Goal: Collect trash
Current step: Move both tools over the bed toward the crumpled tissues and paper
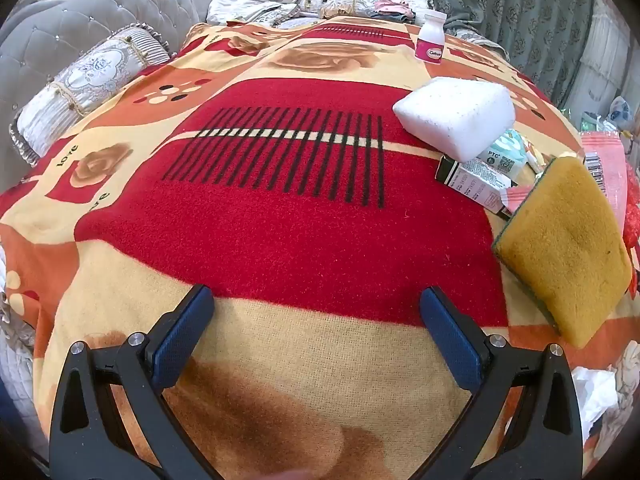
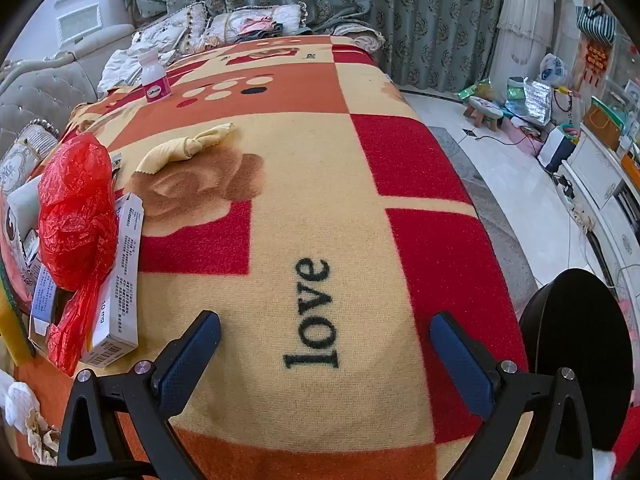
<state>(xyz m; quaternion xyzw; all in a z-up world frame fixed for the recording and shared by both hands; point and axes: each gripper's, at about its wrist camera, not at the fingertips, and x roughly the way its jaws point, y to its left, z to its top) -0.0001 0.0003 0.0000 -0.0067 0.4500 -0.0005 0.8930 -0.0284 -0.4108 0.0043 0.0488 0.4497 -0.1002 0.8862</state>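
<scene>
Both grippers hover over a red, orange and cream blanket point(image 1: 280, 220) spread on a table. My left gripper point(image 1: 316, 300) is open with only blanket between its blue pads. To its right lie a white foam block point(image 1: 456, 114), a yellow sponge point(image 1: 560, 252), small cartons point(image 1: 476, 180) and a white pill bottle point(image 1: 430, 38). My right gripper point(image 2: 326, 326) is open too, over the word "love". Left of it sit a crumpled red plastic bag point(image 2: 76, 216), a white medicine box point(image 2: 120, 288), a knotted yellow cloth point(image 2: 184, 150) and the pill bottle point(image 2: 154, 78).
A black round bin point(image 2: 580, 352) stands by the blanket's right edge. Crumpled white paper point(image 2: 20, 404) lies at the lower left, also seen as white paper point(image 1: 592, 396). A grey sofa point(image 1: 80, 28) with cushions borders the far side. The floor point(image 2: 520, 184) on the right holds bags and a stool.
</scene>
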